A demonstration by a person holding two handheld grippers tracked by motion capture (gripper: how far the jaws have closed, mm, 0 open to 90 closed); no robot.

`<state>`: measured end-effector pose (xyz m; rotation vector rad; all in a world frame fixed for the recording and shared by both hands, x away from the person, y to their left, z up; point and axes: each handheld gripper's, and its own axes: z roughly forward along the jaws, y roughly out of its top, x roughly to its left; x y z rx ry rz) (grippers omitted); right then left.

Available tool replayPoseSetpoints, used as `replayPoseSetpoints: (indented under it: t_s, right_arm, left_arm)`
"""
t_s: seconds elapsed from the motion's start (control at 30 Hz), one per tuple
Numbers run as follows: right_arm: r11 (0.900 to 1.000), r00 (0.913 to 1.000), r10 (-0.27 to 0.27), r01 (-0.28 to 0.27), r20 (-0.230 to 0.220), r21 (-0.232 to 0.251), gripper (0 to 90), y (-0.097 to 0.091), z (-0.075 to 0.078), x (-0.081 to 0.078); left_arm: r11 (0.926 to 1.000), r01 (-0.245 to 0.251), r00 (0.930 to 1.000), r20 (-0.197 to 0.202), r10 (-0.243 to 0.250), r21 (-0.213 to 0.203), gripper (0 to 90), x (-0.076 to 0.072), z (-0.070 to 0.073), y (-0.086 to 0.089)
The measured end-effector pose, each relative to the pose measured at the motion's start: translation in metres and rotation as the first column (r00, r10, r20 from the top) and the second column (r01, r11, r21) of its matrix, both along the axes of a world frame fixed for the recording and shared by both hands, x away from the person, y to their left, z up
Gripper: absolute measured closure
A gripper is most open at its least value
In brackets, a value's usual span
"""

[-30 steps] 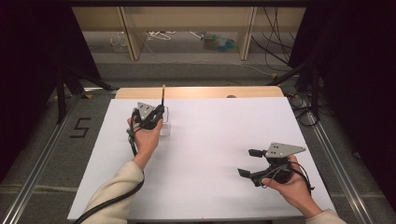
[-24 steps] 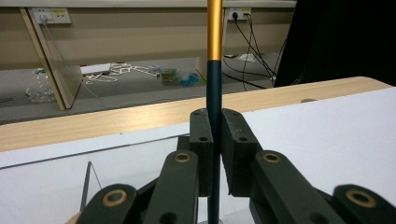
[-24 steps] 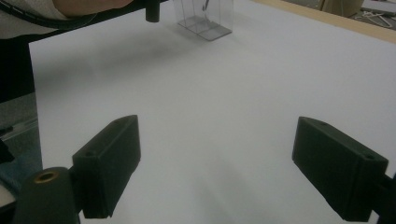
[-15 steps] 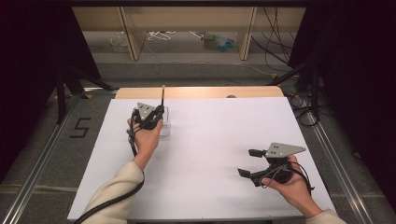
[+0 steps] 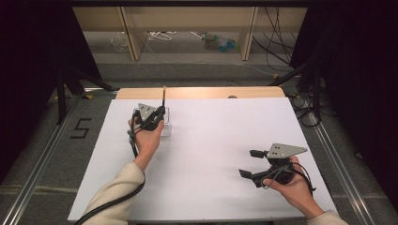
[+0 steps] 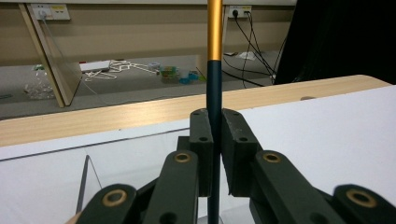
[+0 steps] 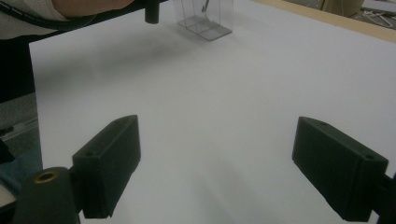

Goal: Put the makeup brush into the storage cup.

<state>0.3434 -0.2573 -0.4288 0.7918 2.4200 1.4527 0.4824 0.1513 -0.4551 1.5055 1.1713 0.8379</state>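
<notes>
We hold a pen upright over a clear box

Upper left of the high view, our left gripper clamps the dark, gold-topped pen above the clear box. We judge it mid-placement; next, lower straight and release. Our right gripper rests lower right, jaws spread, empty.

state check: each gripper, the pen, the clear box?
left gripper: shut on the pen
right gripper: open, nothing between its fingers, over the white table
pen: upright, dark lower part clamped, gold part above the fingers
clear box: upright on the table, open top, below the left gripper
</notes>
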Motion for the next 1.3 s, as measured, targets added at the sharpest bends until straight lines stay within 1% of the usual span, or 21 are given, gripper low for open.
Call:
replayPoseSetpoints:
  t_s: [0.17,0.23,0.27,0.3,0.33,0.4,0.47,0.5,0.53,0.6,0.67,0.83,0.93,1.0,1.03,1.07,1.1,1.2,1.27,1.3]
  right_arm:
    - [1.0,1.0,-0.002,0.002,0.002,0.001,16.1,0.0,0.0,0.0]
    - [1.0,1.0,-0.002,0.002,0.003,0.0,16.1,0.0,0.0,0.0]
    - [1.0,1.0,0.0,0.0,-0.001,0.001,16.1,0.0,0.0,0.0]
    - [1.0,1.0,0.001,-0.001,-0.001,0.0,16.1,0.0,0.0,0.0]
    - [1.0,1.0,0.001,-0.001,0.0,0.001,16.1,0.0,0.0,0.0]
    - [1.0,1.0,0.001,-0.001,-0.006,0.002,16.1,0.0,0.0,0.0]
    - [1.0,1.0,-0.003,0.003,-0.004,0.004,16.1,0.0,0.0,-0.001]
    - [1.0,1.0,-0.001,0.001,-0.005,0.004,16.1,0.0,0.0,0.0]
    - [1.0,1.0,0.001,-0.001,0.0,0.002,16.1,0.0,0.0,0.0]
    - [1.0,1.0,0.0,0.0,-0.005,0.003,16.1,0.0,0.001,0.0]
    - [1.0,1.0,0.0,0.0,0.001,0.001,16.1,0.0,0.0,0.0]
    - [1.0,1.0,-0.005,0.005,0.001,-0.001,16.1,0.0,0.001,0.0]
    - [1.0,1.0,-0.006,0.006,0.002,0.001,16.1,-0.001,0.001,0.0]
    - [1.0,1.0,-0.007,0.007,0.002,0.0,16.1,-0.001,0.001,-0.001]
    - [1.0,1.0,-0.007,0.007,0.003,-0.001,16.1,-0.001,0.001,-0.001]
    - [1.0,1.0,-0.007,0.007,0.001,0.001,16.1,-0.001,0.001,-0.001]
    - [1.0,1.0,-0.008,0.008,0.001,0.002,16.1,-0.001,0.001,-0.001]
    - [1.0,1.0,-0.004,0.004,0.001,0.002,16.1,-0.001,0.001,0.0]
    - [1.0,1.0,-0.004,0.004,0.003,-0.001,16.1,-0.001,0.001,0.0]
    - [1.0,1.0,-0.004,0.004,0.006,0.0,16.1,-0.001,0.001,0.0]
  left_arm:
    - [1.0,-0.002,1.0,-0.004,0.002,-0.002,82.9,0.0,0.0,0.001]
    - [0.9999,-0.005,1.0,-0.004,0.004,-0.009,82.5,0.0,0.0,0.001]
    - [1.0,-0.002,1.0,-0.002,0.002,-0.007,81.9,-0.001,0.001,0.002]
    - [0.9999,0.0,1.0,0.002,0.0,-0.012,79.2,-0.001,0.001,0.002]
    - [0.9991,0.01,0.9999,0.009,-0.009,-0.04,75.8,-0.002,0.003,0.002]
    - [0.995,0.033,0.999,0.033,-0.03,-0.095,60.0,-0.003,0.008,0.003]
    - [0.9949,0.042,0.9977,0.057,-0.037,-0.092,43.5,-0.004,0.014,0.003]
    - [0.9947,0.053,0.9966,0.068,-0.047,-0.088,38.0,-0.005,0.017,0.003]
    - [0.9945,0.063,0.9953,0.079,-0.056,-0.084,34.6,-0.006,0.02,0.002]
    - [0.9949,0.079,0.9933,0.09,-0.073,-0.063,28.1,-0.007,0.023,0.001]
    - [0.9949,0.093,0.991,0.1,-0.089,-0.04,24.4,-0.008,0.025,0.0]
    - [0.9941,0.108,0.9883,0.11,-0.106,-0.01,19.5,-0.01,0.028,-0.002]
    - [0.9932,0.115,0.9878,0.107,-0.113,-0.014,18.0,-0.011,0.029,-0.003]
    - [0.9924,0.123,0.9862,0.111,-0.123,0.001,17.3,-0.01,0.03,-0.003]
    - [0.9922,0.125,0.9862,0.11,-0.124,0.001,17.0,-0.011,0.03,-0.003]
    - [0.9921,0.125,0.9867,0.106,-0.124,-0.009,16.7,-0.012,0.03,-0.004]
    - [0.9917,0.128,0.9855,0.112,-0.128,0.007,16.7,-0.012,0.031,-0.003]
    - [0.9905,0.137,0.9843,0.112,-0.137,0.005,16.3,-0.014,0.032,-0.002]
    - [0.9893,0.145,0.9826,0.115,-0.146,0.018,16.0,-0.015,0.034,-0.001]
    - [0.9891,0.147,0.9825,0.114,-0.147,0.011,16.0,-0.016,0.034,-0.001]
